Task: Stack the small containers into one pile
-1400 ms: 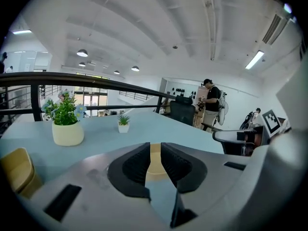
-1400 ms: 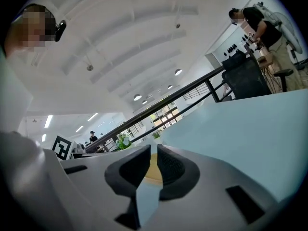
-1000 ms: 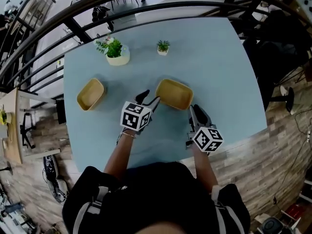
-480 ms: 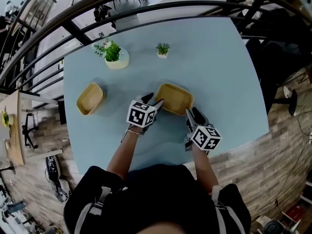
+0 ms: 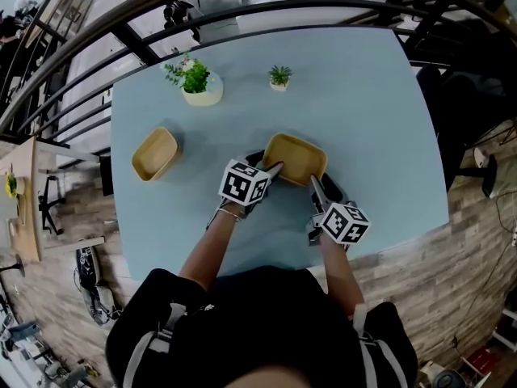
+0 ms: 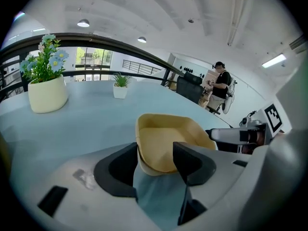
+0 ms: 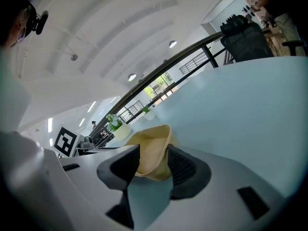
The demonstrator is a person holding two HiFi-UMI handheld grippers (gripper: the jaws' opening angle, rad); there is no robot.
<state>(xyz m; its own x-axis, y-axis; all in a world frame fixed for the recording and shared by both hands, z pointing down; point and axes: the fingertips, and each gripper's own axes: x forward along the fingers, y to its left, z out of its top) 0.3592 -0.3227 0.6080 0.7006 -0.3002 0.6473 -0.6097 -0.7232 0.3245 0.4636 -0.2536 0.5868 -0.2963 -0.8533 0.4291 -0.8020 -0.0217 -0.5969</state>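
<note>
Nearest me in the head view, my two arms reach out over the pale blue table (image 5: 367, 95) and both tools meet at the near container (image 5: 297, 156), a shallow tan tray sitting flat on the tabletop. The left gripper (image 5: 267, 165) is at that tray's near left corner. Its own view shows the left gripper (image 6: 155, 153) with jaws wide apart, having just been opening, one jaw outside the wall and the other over the floor of the near container (image 6: 168, 134), the rim between them and not squeezed. The right gripper (image 5: 322, 186) is at the tray's near right corner. In its view the right gripper (image 7: 154, 155) also straddles the rim of the near container (image 7: 151, 148), jaws apart; the ribbed outer pad lies against the wall, but I see no pinch from the inner one. Well to the left of the near container, apart from it, lies the second container (image 5: 154, 153), empty. Beyond the near container stand a small green plant (image 5: 279, 77) and, further left, a flowering plant (image 5: 194, 83) in a cream pot. Past them curves a dark railing (image 5: 242, 10).
</note>
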